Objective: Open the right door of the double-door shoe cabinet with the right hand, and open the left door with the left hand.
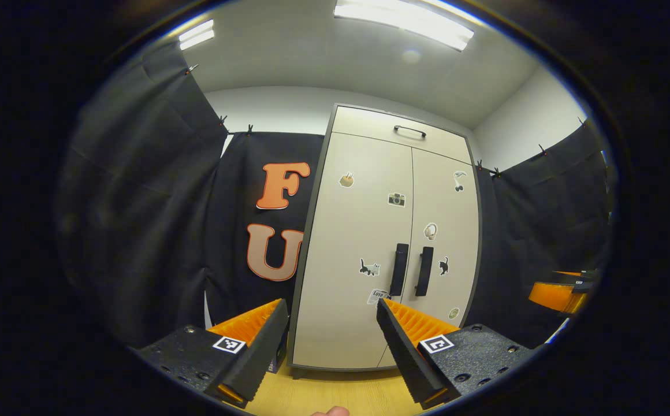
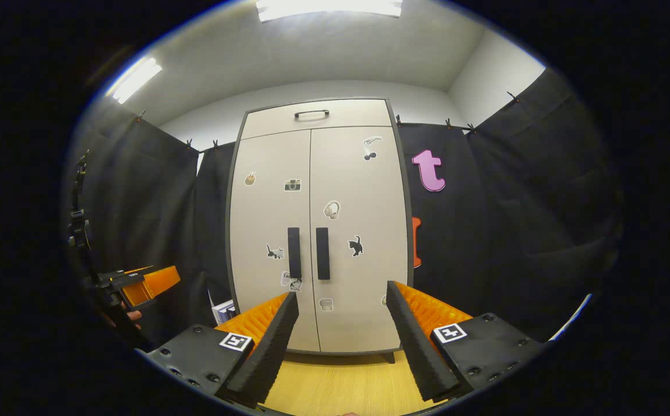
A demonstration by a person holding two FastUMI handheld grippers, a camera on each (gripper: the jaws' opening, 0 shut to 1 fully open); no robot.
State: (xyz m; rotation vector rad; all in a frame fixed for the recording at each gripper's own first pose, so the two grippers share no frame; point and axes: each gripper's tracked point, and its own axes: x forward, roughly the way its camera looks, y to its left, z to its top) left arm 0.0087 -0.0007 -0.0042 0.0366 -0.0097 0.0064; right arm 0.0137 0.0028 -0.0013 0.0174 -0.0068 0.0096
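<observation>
A tall cream shoe cabinet (image 1: 364, 231) (image 2: 317, 190) with a dark frame stands ahead, both doors closed. Two black vertical handles sit side by side at the centre seam: the left door handle (image 1: 399, 269) (image 2: 294, 252) and the right door handle (image 1: 424, 271) (image 2: 322, 253). Small stickers dot both doors. My left gripper (image 1: 332, 315) is open, well short of the cabinet, with nothing between its fingers. My right gripper (image 2: 342, 297) is also open and empty, some way from the doors. In the right gripper view the left gripper (image 2: 138, 283) shows at the far left edge with a hand behind it.
A top compartment with a black handle (image 1: 409, 131) (image 2: 312, 113) sits above the doors. Black cloth walls flank the cabinet on both sides. A light wooden floor (image 2: 341, 381) lies in front of it. The right gripper (image 1: 560, 292) shows at the right edge of the left gripper view.
</observation>
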